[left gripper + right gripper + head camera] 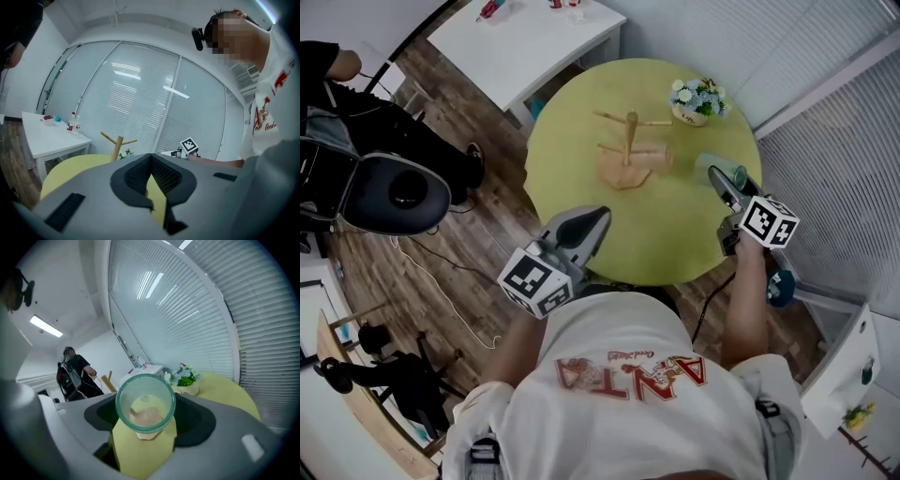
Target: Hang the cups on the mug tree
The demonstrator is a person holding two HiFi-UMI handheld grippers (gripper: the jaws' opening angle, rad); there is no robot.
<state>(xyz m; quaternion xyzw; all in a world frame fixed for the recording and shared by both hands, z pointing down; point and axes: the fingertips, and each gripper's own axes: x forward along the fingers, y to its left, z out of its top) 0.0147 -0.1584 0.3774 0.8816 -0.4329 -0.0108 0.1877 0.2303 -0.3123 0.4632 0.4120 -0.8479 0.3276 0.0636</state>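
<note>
A wooden mug tree (628, 148) stands in the middle of the round yellow-green table (572, 122), with a tan cup-like shape (649, 157) low beside its trunk. My right gripper (713, 174) is over the table's right side, shut on a clear green-tinted glass cup (707, 164). In the right gripper view the cup (145, 401) lies on its side between the jaws, mouth toward the camera. My left gripper (598, 214) hovers at the table's near edge. Its jaws meet at the tip with nothing in them (151, 159). The tree's top (117, 142) shows beyond.
A small pot of flowers (698, 101) sits at the table's far right edge, close to the cup. A white table (534, 37) stands behind, a black office chair (394, 192) and a person in black (356, 112) to the left. Window blinds close off the right.
</note>
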